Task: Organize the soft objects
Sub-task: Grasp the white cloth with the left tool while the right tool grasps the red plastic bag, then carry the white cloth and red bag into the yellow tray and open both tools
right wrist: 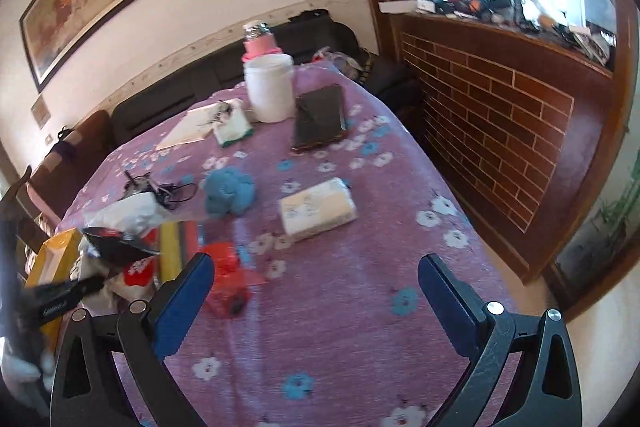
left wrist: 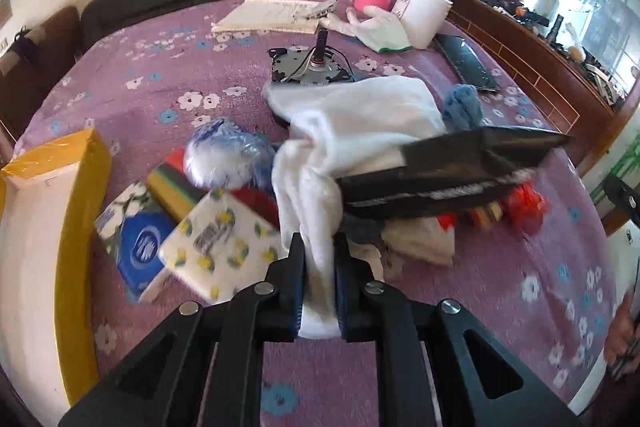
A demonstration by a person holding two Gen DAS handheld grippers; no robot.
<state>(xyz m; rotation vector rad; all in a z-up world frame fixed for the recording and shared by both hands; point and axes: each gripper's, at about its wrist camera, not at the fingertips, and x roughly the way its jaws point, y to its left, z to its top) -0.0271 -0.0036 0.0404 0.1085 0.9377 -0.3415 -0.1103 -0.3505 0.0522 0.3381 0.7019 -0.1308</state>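
A table under a purple flowered cloth [right wrist: 360, 307] remains strewn with soft goods, and the sorting looks far from finished. A white towel [left wrist: 360, 115] lies draped across the middle, one twisted end drawn toward the camera; at the left edge a yellow box [left wrist: 84, 155] stands beside a loose cluster of tissue packs [left wrist: 218, 239], a striped sponge [left wrist: 176, 191] and a plastic-wrapped bundle [left wrist: 224, 163], perhaps the start of a gathered pile. Still scattered are a blue fluffy ball [right wrist: 229, 195], a wrapped tissue pack [right wrist: 318, 209] and a red crumpled bag [right wrist: 226, 267], each lying apart on the cloth.

The left gripper [left wrist: 318, 267] angles steeply down over the clutter, its jaws clamped on the towel's twisted end, white fabric bulging between the pads. The right gripper [right wrist: 316, 291] tilts down over bare cloth, jaws spread wide with nothing between them; the red bag lies just beside its left finger, and the wrapped pack sits farther ahead. In the left view the right tool shows as a blurred dark bar crossing above the towel.
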